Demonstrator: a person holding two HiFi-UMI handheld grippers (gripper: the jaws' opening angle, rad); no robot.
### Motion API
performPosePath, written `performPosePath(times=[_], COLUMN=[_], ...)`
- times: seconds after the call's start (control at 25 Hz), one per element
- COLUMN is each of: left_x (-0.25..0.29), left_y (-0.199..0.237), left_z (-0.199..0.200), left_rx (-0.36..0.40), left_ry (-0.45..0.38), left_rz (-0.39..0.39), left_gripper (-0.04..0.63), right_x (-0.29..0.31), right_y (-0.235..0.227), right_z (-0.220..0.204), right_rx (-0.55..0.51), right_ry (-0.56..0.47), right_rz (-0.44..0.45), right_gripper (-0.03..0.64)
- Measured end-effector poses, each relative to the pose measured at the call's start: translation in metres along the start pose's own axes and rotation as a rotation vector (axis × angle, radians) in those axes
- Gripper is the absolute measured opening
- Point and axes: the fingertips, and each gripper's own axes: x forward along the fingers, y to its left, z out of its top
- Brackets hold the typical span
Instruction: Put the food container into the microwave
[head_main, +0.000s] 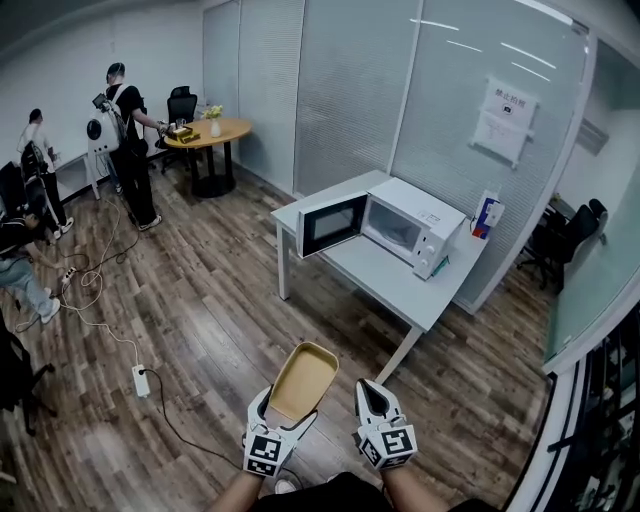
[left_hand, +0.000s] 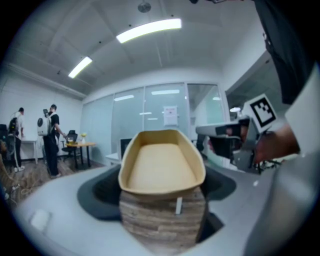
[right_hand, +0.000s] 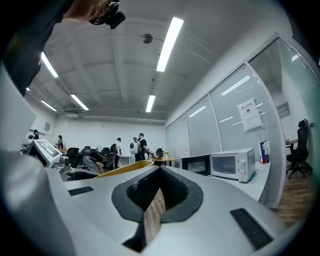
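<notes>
The food container is an empty tan oblong tray, held low in front of me above the wood floor. My left gripper is shut on its near end, and in the left gripper view the food container fills the space between the jaws. To the right of the tray, my right gripper is shut with nothing in it, fingers meeting at a point. The white microwave stands some way ahead on a white table, its dark door swung open to the left. The microwave also shows in the right gripper view.
Glass partition walls run behind the white table. A blue and white box stands next to the microwave. At the far left, people stand near a round wooden table. Cables and a power strip lie on the floor.
</notes>
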Motion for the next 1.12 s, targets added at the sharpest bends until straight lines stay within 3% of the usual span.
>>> performPosePath(times=[0.32, 0.72, 1.12], left_x=[0.031, 0.115, 0.169], left_y=[0.012, 0.032, 0.036], left_z=[0.004, 0.033, 0.044], left_rx=[-0.057, -0.025, -0.013], left_ry=[0.007, 0.010, 0.028], left_rz=[0.042, 0.098, 0.109], left_gripper=[0.469, 0.469, 0.469], right_x=[0.036, 0.092, 0.122], right_y=[-0.036, -0.106, -0.140], right_z=[-0.011, -0.002, -0.005], right_rx=[0.011, 0.028, 0.041], right_ry=[0.007, -0.006, -0.001], right_rz=[0.018, 0.098, 0.157], right_gripper=[0.006, 0.006, 0.006])
